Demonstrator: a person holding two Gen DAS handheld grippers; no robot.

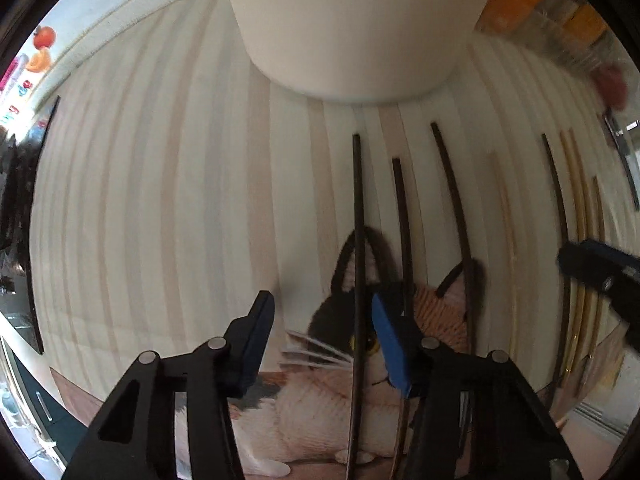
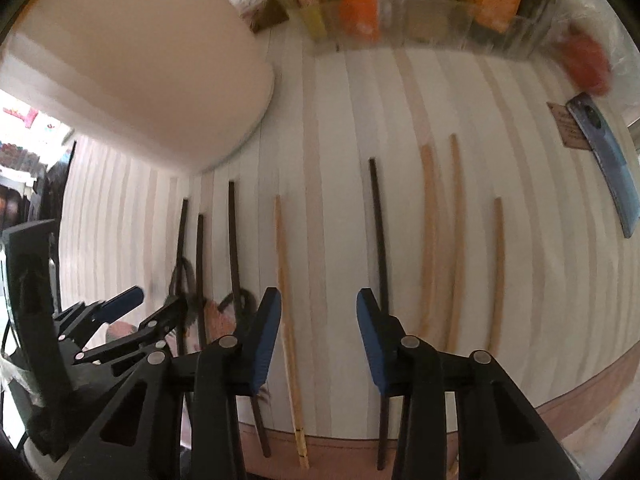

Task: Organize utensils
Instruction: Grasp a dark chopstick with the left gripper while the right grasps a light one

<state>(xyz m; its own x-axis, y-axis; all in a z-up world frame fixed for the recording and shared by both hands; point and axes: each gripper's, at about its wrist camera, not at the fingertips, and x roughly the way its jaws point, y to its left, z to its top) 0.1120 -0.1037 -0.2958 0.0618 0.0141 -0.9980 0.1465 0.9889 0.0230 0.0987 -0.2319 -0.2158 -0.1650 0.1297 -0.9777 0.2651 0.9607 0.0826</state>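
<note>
Where writing appears: a small card beside the phone (image 2: 604, 168), too small to read.
Left tongs (image 1: 322, 338): spread, low over the dark chopstick (image 1: 357, 240) before the cream holder (image 1: 352, 28).
Right tongs (image 2: 319, 340): spread, between a pale chopstick (image 2: 286, 288) and a black chopstick (image 2: 380, 232) right of the holder.
Desk (image 1: 140, 200): striped cloth.

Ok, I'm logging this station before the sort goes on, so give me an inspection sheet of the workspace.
Surface: striped cloth with a cat print at the near edge.
Job's things: four dark chopsticks and four light chopsticks lie roughly parallel on the cloth; cream holder stands behind them.
Clutter: phone at right; a red thing, blurred.
Grippers: left gripper open, one dark chopstick between its fingers, no grip; right gripper open, holding nothing.
Cables: nothing seen.
Surroundings: clear bin of packets at the back.
</note>
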